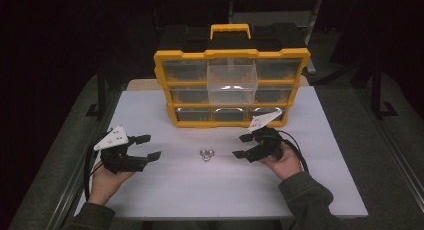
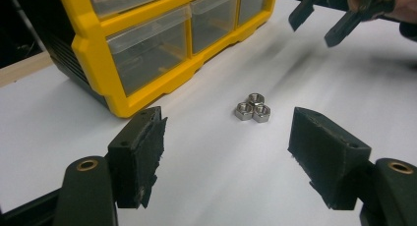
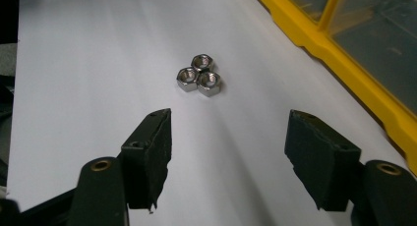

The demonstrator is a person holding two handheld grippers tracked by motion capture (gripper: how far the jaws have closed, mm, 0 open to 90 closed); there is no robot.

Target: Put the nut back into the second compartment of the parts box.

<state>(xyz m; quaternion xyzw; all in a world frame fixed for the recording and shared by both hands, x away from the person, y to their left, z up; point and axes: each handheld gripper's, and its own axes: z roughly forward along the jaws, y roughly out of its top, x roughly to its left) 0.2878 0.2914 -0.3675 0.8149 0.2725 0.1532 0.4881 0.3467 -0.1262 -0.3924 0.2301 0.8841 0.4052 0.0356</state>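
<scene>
Three steel hex nuts (image 1: 205, 155) lie touching in a small cluster on the white table (image 1: 215, 190), midway between my two grippers. The nuts (image 2: 252, 108) sit just beyond my left gripper (image 2: 226, 157), which is open and empty. The same nuts (image 3: 198, 76) lie ahead of my right gripper (image 3: 228, 157), also open and empty. In the high view my left gripper (image 1: 148, 146) is at the left and my right gripper (image 1: 242, 146) at the right, both pointing inward. A yellow organizer (image 1: 231, 85) with clear drawers stands behind; its middle drawer (image 1: 232, 82) is pulled out.
The organizer's lower drawers (image 2: 147, 49) stand close to the left gripper's far side, and its yellow frame (image 3: 344, 54) runs along the right gripper's right. The other gripper (image 2: 339, 14) shows at the top right of the left gripper view. The table edges drop to dark floor.
</scene>
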